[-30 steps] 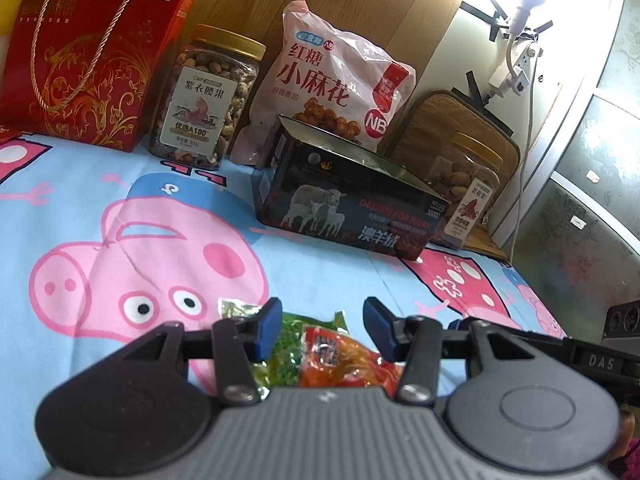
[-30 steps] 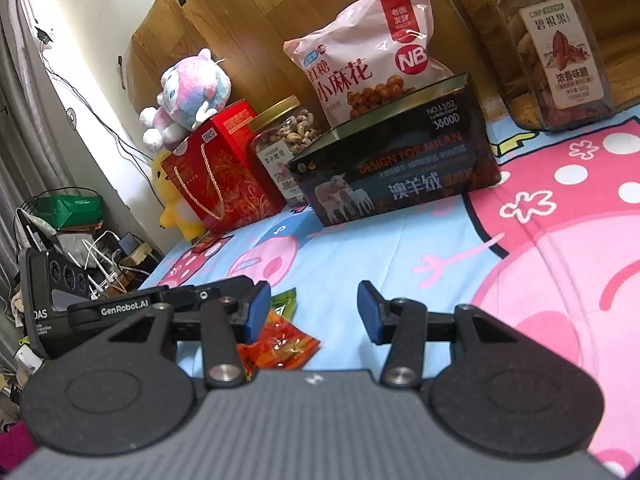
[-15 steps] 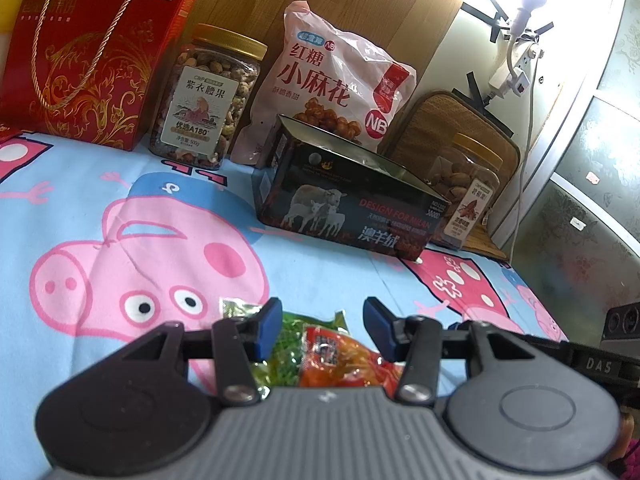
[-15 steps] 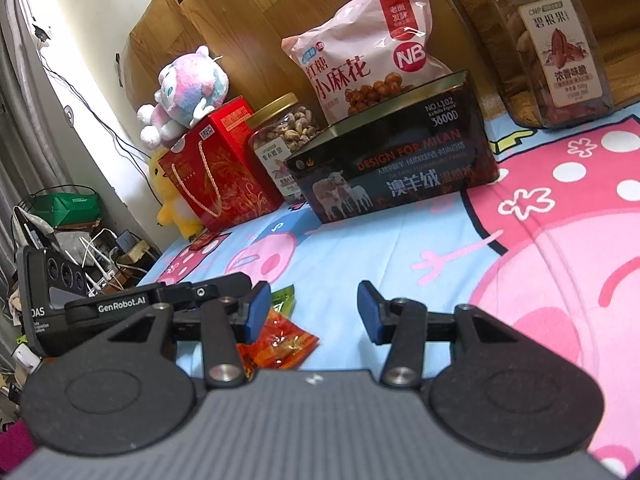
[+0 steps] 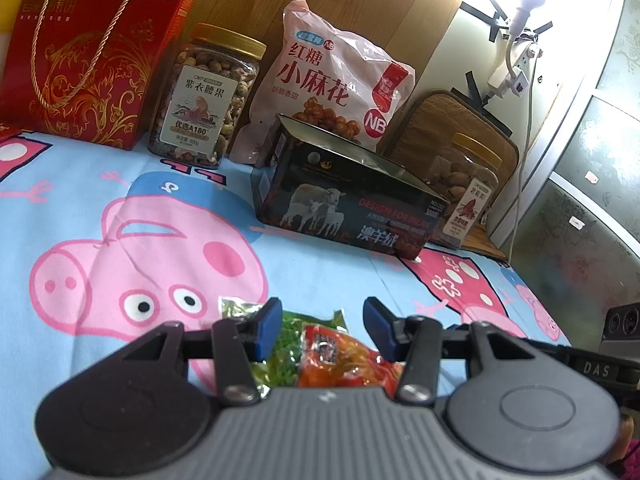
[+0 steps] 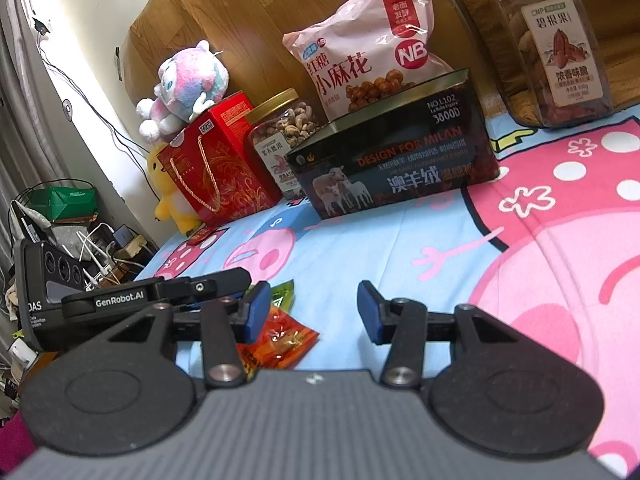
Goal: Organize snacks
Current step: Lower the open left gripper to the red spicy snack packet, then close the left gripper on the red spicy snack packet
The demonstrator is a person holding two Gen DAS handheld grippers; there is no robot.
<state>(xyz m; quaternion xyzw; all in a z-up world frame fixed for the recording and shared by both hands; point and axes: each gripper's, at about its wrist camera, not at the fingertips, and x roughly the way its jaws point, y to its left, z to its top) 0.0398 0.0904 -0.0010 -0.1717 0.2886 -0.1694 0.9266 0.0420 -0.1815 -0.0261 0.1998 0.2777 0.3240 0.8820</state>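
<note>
Two small snack packets lie on the cartoon-pig bedsheet: an orange packet and a green packet beside it. My left gripper hovers open just above them, pads apart, nothing pinched. In the right wrist view the orange packet and green packet lie left of my right gripper, which is open and empty; the left gripper's body sits beyond them. An open dark tin box stands further back.
Along the wooden headboard stand a red gift box, a nut jar, a pink snack bag and a second jar. Plush toys sit on and beside the gift box. Clutter and cables lie off the bed's left edge.
</note>
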